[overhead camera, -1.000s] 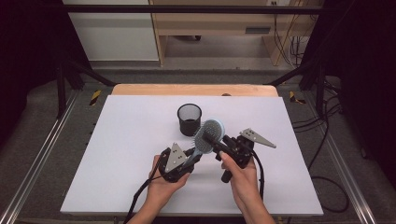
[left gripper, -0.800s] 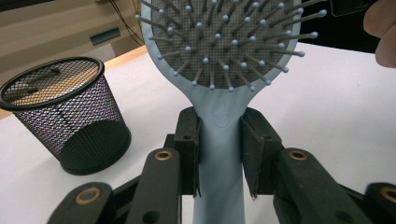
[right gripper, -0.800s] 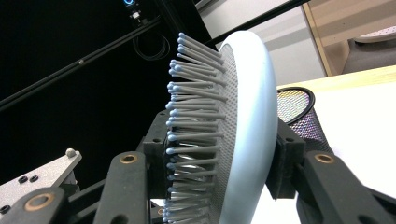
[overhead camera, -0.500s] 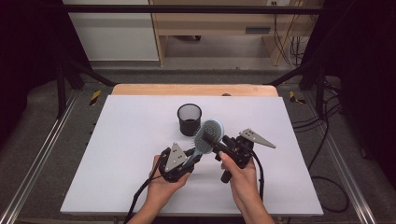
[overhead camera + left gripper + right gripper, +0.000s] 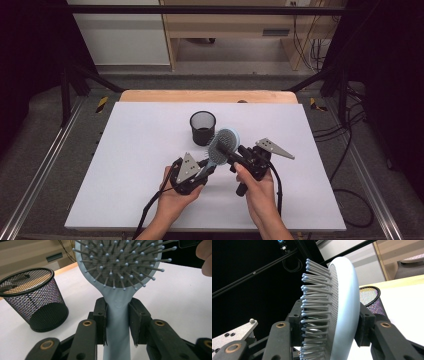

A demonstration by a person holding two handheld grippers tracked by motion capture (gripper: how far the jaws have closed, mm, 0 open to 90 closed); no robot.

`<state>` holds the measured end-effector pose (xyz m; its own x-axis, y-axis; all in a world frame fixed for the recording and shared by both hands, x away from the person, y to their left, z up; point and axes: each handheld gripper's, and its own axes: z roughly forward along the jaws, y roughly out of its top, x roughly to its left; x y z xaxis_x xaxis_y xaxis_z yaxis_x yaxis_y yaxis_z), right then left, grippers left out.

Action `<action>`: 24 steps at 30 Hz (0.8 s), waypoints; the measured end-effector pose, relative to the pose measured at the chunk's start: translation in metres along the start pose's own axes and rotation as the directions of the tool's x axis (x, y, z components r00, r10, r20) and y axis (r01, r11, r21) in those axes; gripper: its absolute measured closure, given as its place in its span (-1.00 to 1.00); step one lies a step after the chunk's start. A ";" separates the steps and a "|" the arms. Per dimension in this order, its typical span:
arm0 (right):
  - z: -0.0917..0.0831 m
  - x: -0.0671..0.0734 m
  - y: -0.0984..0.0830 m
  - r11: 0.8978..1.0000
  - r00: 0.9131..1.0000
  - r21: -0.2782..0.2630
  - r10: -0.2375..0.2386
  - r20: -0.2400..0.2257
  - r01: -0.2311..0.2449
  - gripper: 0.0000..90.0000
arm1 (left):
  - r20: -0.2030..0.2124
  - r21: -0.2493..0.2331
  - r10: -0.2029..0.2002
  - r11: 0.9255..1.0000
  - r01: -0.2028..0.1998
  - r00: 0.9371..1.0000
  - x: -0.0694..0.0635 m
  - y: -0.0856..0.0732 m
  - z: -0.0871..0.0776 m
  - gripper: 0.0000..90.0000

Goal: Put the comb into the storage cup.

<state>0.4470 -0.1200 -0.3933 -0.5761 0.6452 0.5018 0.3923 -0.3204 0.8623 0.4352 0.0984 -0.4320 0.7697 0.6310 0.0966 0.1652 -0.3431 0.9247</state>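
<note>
In the centre of the high view, your left claw [image 5: 207, 167] pinches the hairbrush [image 5: 222, 145] handle, your right claw [image 5: 235, 155] pinches its head, just below the mesh cup [image 5: 202, 127].

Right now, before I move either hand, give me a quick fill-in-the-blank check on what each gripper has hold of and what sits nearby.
1. The left gripper is shut on the hairbrush's ____.
2. The right gripper clamps the hairbrush by its ____, one jaw on the bristle side and one on the smooth back.
3. The black mesh ____ standing on the white table just beyond the brush has nothing visible in it.

Missing words: handle; head; cup
</note>
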 end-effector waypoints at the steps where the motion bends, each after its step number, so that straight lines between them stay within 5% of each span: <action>1: 0.000 0.000 0.000 1.000 1.000 -0.001 -0.001 0.001 0.001 0.17 | 0.001 -0.001 -0.001 1.000 0.001 1.000 0.000 0.000 0.000 0.54; 24: 0.000 0.000 -0.001 1.000 1.000 -0.005 0.003 0.001 -0.003 0.17 | 0.007 0.000 -0.007 1.000 0.007 1.000 0.001 0.000 0.001 0.54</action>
<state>0.4465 -0.1195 -0.3936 -0.5744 0.6450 0.5039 0.3902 -0.3254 0.8613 0.4365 0.0988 -0.4321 0.7726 0.6288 0.0878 0.1706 -0.3387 0.9253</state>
